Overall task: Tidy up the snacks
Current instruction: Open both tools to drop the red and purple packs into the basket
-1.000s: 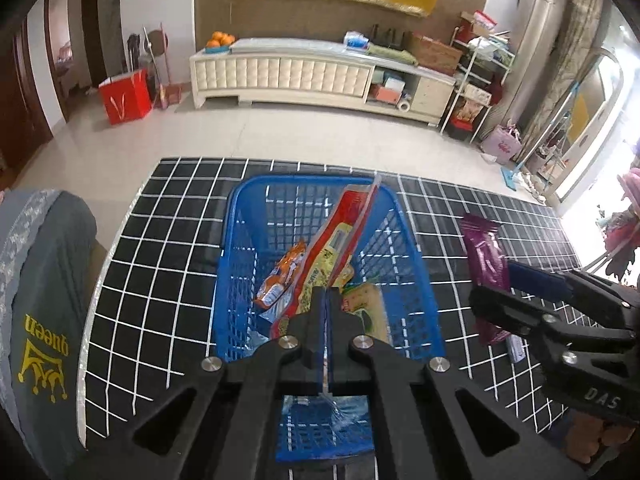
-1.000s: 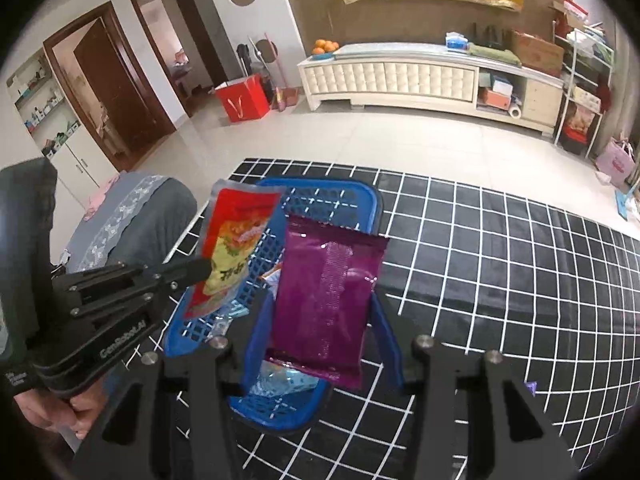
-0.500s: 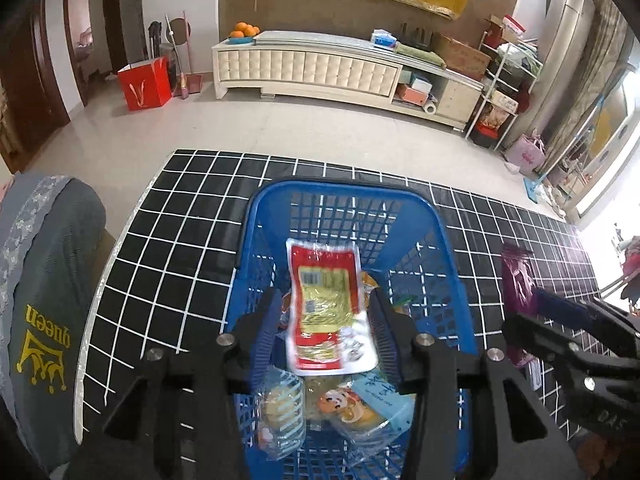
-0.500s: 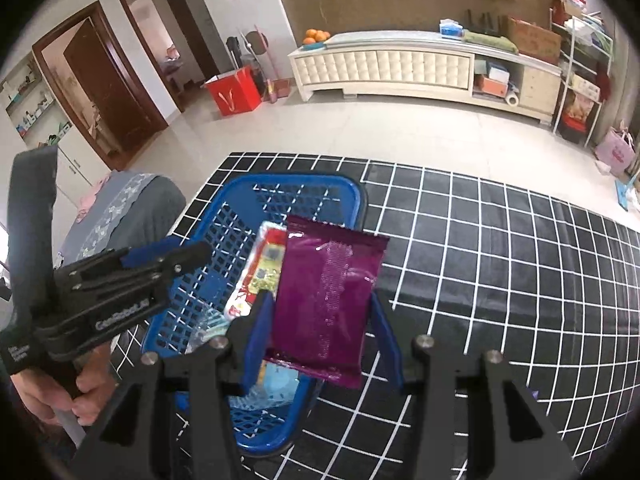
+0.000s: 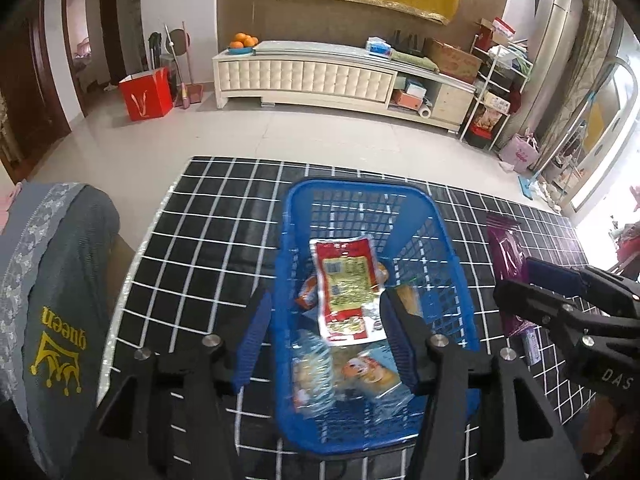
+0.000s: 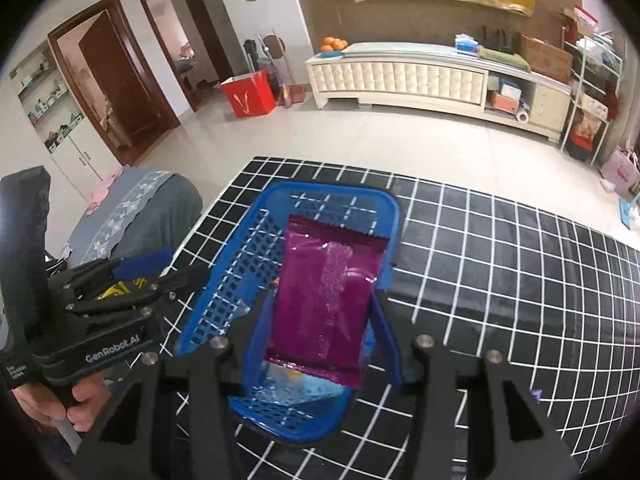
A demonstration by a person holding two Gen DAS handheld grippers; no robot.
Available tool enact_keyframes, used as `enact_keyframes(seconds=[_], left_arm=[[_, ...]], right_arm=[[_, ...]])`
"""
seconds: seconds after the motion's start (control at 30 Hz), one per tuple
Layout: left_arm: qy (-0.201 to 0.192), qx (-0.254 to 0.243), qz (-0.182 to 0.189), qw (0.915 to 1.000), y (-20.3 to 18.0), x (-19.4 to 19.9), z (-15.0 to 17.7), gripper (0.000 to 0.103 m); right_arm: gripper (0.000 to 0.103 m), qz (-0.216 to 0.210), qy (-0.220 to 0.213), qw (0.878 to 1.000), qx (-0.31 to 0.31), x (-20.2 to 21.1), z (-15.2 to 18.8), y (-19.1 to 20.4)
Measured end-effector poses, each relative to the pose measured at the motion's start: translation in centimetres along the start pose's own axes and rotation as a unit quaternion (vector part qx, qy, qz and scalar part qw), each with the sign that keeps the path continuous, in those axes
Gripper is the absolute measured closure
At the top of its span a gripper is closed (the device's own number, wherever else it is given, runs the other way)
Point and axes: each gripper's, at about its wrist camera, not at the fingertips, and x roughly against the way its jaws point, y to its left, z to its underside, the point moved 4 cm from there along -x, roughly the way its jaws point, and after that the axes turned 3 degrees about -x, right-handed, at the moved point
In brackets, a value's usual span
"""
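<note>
The right claw (image 6: 324,320) grips a purple snack packet (image 6: 330,300) upright, long axis pointing away, right above the blue basket (image 5: 348,196) on the checked desk (image 5: 208,236), while the left claw (image 5: 324,320), jaws just opened and empty, hangs over a red packet (image 5: 346,284) lying inside.

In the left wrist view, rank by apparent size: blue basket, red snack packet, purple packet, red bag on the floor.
1. Blue basket
2. Red snack packet
3. Purple packet and red bag: look alike; the bag is far off and the packet partly hidden, so unranked.
</note>
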Motion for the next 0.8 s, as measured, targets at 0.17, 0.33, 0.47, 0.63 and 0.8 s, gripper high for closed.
enact_keyframes(seconds=[0.17, 0.33, 0.47, 0.63, 0.8], left_arm=[[0.002, 0.015, -0.003, 0.9999, 2.6, 0.2, 0.9, 0.042], [0.024, 0.03, -0.005, 0.9993, 4.6, -0.8, 2.1, 0.041], [0.03, 0.033, -0.01, 0.999, 5.7, -1.4, 3.1, 0.041], [0.036, 0.036, -0.014, 0.9986, 6.7, -2.4, 3.8, 0.041], [0.043, 0.041, -0.004, 0.9982, 7.1, -3.2, 4.4, 0.041]], right_arm=[[0.05, -0.003, 0.016, 1.0, 0.011, -1.7, 0.1, 1.7], [0.049, -0.003, 0.035, 0.999, 0.019, -4.0, 0.3, 3.2], [0.049, 0.003, 0.058, 0.998, 0.025, -6.1, 0.8, 3.7], [0.049, 0.012, 0.081, 0.996, 0.035, -8.2, 1.5, 4.4], [0.049, 0.021, 0.103, 0.994, 0.04, -9.7, 2.1, 4.5]])
